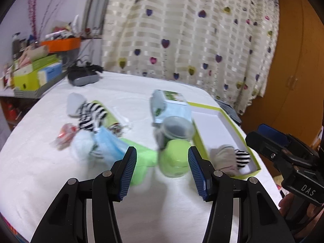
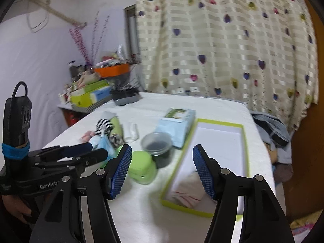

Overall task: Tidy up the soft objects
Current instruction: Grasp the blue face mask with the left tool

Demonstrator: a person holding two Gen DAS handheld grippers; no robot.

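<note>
Between picks: one sock bundle (image 2: 190,194) already in the green-rimmed box (image 2: 244,141), loose socks and a blue mask (image 1: 109,143) left on the bench (image 1: 60,182). Both jaws apart and empty: right gripper (image 2: 162,172) over the box's near end, left gripper (image 1: 162,172) short of the pile. Next: reaching left, closing on cloth only.

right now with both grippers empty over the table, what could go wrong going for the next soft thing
1. The lime-green round plastic jar and the clear lidded container of dark contents stand between the open left gripper and the lime-rimmed white box; a sweep could topple them.
2. The striped sock and blue face mask lie tangled together, so one pinch may drag several items.
3. The open right gripper is close by; the two could collide.
</note>
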